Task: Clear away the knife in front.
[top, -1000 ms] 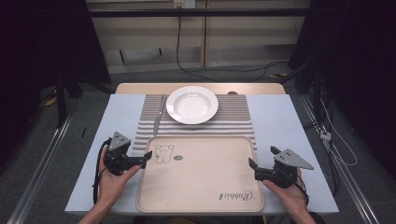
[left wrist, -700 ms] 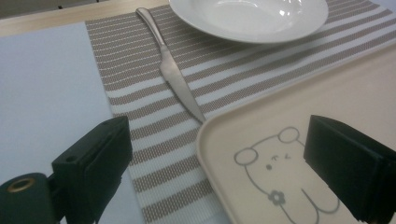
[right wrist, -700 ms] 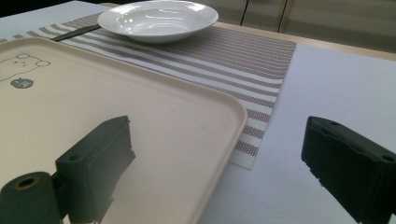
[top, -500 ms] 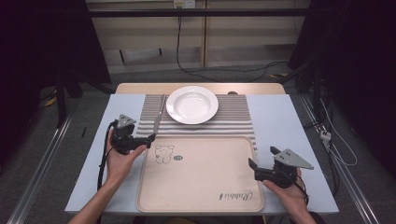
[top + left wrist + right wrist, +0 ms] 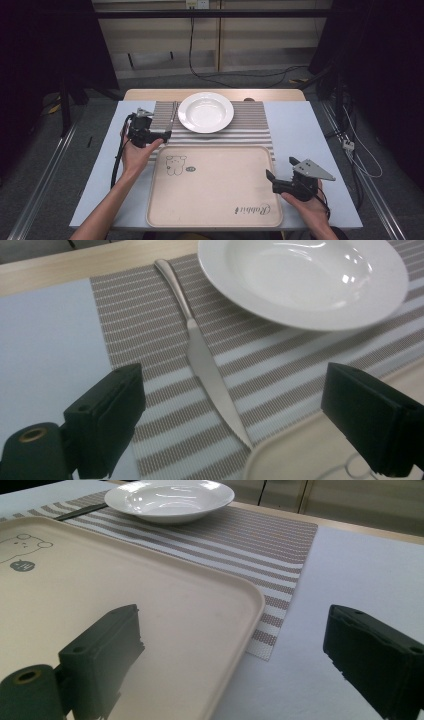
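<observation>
Both tongs are released, jaws wide apart and gripping nothing. Left tongs (image 5: 159, 136) hover at the left edge of the striped mat, aimed at the knife (image 5: 205, 357); right tongs (image 5: 270, 180) rest by the tray's right edge, near the tabletop's (image 5: 310, 130) front right corner.

Largest on the tabletop is the beige tray (image 5: 215, 185), bare, filling the front middle. Behind it lies the striped mat (image 5: 250, 125), its front edge tucked under the tray's far rim. On the mat's far middle sits the white plate (image 5: 205, 112), and just left of it lies the knife, handle toward the far edge, tip nearly at the tray's corner.

By my judgement nothing is picked up yet: the knife lies untouched, and grasping and moving it are all left.

Left gripper view shows the knife's serrated blade lying centred between the jaws, detail too small in the high view. Right gripper view shows the tray's raised rim.
</observation>
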The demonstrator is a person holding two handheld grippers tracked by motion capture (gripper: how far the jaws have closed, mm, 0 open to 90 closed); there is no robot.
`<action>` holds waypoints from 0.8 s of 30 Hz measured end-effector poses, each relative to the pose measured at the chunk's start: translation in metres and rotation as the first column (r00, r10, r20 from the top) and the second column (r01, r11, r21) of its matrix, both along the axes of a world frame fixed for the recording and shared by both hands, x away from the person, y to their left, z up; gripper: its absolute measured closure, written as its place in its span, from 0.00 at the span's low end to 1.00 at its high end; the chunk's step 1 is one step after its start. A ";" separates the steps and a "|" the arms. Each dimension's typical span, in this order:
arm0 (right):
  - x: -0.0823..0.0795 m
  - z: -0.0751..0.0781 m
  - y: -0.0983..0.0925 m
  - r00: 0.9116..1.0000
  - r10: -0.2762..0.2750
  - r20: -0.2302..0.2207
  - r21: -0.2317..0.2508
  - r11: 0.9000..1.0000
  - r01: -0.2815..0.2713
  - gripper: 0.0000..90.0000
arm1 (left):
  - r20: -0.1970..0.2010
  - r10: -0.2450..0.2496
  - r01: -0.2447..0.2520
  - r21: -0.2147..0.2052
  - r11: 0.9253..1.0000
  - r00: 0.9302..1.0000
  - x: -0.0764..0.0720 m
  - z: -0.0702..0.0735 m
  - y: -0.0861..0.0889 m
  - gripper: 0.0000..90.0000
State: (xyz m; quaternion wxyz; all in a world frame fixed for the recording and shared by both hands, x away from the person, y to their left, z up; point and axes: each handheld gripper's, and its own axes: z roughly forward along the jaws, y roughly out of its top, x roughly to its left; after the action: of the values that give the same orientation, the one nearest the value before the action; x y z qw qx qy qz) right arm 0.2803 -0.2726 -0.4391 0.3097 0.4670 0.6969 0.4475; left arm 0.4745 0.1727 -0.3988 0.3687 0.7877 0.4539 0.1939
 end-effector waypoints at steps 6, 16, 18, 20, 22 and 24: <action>0.001 0.000 0.000 1.000 0.005 -0.006 -0.003 1.000 -0.005 0.10 | -0.012 0.011 -0.011 0.023 1.000 1.000 0.025 0.000 -0.008 0.13; 0.007 -0.004 0.000 0.998 0.029 -0.048 0.008 1.000 -0.028 0.09 | -0.053 0.058 -0.055 0.063 0.997 0.997 0.072 -0.005 -0.013 0.21; 0.007 -0.005 -0.001 0.999 0.026 -0.048 0.011 1.000 -0.026 0.09 | -0.063 0.061 -0.057 0.065 0.996 0.996 0.081 -0.009 -0.015 0.23; 0.007 -0.005 -0.001 0.999 0.026 -0.046 0.007 1.000 -0.026 0.09 | -0.078 0.061 -0.054 0.085 0.995 0.995 0.089 -0.013 -0.016 0.24; 0.006 -0.004 -0.001 0.999 0.029 -0.043 0.004 1.000 -0.029 0.09 | -0.081 0.075 -0.068 0.082 0.994 0.994 0.096 -0.017 -0.018 0.29; 0.006 -0.004 -0.001 0.999 0.032 -0.042 0.000 0.999 -0.032 0.10 | -0.089 0.085 -0.078 0.084 0.993 0.992 0.103 -0.022 -0.021 0.31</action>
State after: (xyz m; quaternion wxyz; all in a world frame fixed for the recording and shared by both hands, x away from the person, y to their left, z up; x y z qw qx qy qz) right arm 0.2862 -0.2733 -0.4433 0.2878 0.4651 0.7107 0.4424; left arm 0.5774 0.1519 -0.4207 0.3071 0.7907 0.4941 0.1904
